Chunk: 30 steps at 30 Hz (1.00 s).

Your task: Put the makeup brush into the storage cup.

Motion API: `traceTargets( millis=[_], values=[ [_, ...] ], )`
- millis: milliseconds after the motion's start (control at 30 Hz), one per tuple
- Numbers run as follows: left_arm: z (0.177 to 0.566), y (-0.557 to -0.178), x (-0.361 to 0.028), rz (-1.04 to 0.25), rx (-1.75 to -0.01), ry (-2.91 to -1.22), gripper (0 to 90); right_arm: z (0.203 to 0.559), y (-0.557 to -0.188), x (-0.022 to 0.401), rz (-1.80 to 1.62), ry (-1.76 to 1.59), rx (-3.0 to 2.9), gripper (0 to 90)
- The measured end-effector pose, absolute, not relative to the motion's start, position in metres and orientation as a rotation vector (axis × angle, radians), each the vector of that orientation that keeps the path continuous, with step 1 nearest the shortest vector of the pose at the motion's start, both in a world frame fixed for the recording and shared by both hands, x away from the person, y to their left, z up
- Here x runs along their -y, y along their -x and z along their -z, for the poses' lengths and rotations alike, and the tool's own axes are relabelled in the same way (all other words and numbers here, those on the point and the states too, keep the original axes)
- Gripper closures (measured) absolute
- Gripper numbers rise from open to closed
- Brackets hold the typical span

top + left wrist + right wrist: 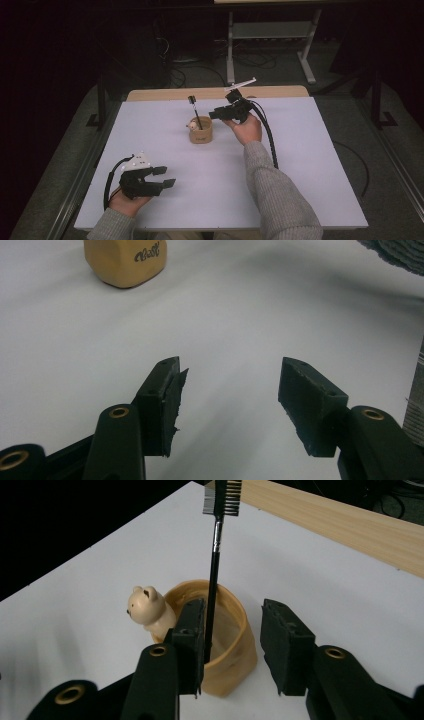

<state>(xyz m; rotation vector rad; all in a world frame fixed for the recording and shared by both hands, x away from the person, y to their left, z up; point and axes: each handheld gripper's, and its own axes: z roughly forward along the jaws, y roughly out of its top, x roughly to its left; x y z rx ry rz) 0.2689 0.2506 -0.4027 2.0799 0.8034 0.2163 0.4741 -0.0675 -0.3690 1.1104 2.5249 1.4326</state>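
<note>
- The tan cup (201, 133) sits mid-table, nearer the far edge, with a brush (216, 555) standing inside.
- The right gripper (232, 645) is spread apart beside the cup.
- The left gripper (230, 405) is spread apart, holding nothing, near the table's front left corner.

The cup (227, 645) is tan, with dark script lettering on its side and a cream bear (146, 609) with dark eyes at its rim. In the cup stands a brush (215, 555) with a black handle, silver ferrule and black-and-white comb head. Around the cup the table (300, 165) is white, its far edge pale wood. Both sleeves (280, 200) are grey knit.
</note>
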Motion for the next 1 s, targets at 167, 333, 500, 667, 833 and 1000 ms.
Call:
traceTargets(
  millis=[167,333,500,667,833,1000],
  values=[
    [0.403,-0.269,-0.250,-0.218,-0.803,-2.079,41.1,0.370,-0.470,0.074,-1.427,-1.103,-2.524,57.3],
    [0.402,-0.268,-0.252,-0.213,-0.814,-2.071,40.4,0.370,-0.467,0.080,-1.430,-1.089,-2.508,54.8],
    [0.402,-0.268,-0.252,-0.221,-0.806,-2.074,40.4,0.369,-0.462,0.087,-1.417,-1.089,-2.511,52.8],
    [0.402,-0.267,-0.252,-0.217,-0.810,-2.068,40.0,0.366,-0.457,0.094,-1.439,-1.114,-2.492,49.8],
    [0.401,-0.267,-0.255,-0.222,-0.812,-2.067,39.6,0.365,-0.453,0.103,-1.431,-1.116,-2.486,47.1],
    [0.400,-0.267,-0.257,-0.229,-0.813,-2.063,39.0,0.365,-0.450,0.111,-1.429,-1.120,-2.473,45.3]
  ],
)
